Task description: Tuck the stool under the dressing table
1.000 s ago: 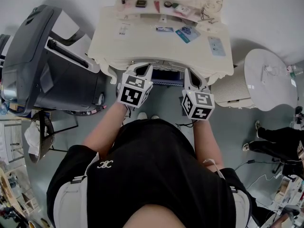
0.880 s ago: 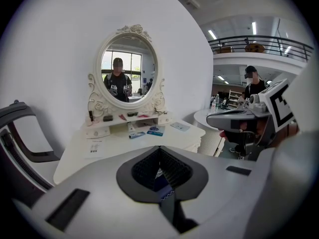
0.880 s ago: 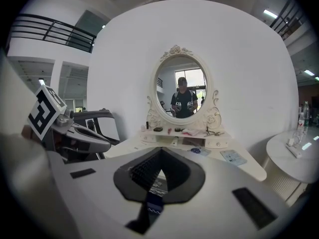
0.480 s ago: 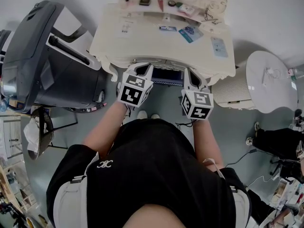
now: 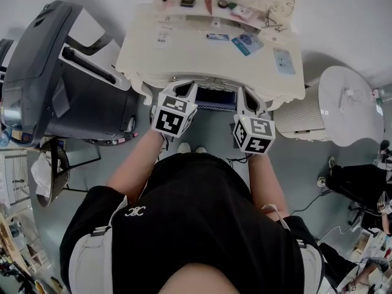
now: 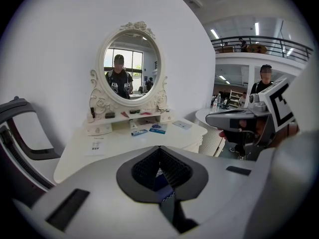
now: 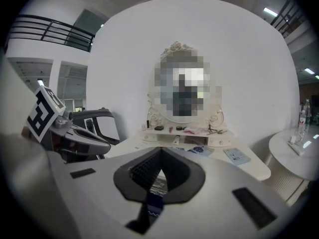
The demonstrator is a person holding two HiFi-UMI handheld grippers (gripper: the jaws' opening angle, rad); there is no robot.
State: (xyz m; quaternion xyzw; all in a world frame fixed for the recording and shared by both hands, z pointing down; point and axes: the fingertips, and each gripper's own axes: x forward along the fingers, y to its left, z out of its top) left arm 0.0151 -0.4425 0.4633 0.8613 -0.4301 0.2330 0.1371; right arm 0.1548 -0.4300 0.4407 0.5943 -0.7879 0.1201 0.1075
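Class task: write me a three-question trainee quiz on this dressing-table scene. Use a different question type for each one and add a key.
1. True or false: the jaws of the left gripper and the right gripper stand wide apart.
2. In the head view, what stands to the right of the cream carved dressing table?
A. a round white side table
B. a wooden wardrobe
C. a red sofa
3. Fill in: at the table's front edge, the dark blue stool seat shows between the two ___.

Key:
1. False: both are shut.
2. A
3. grippers
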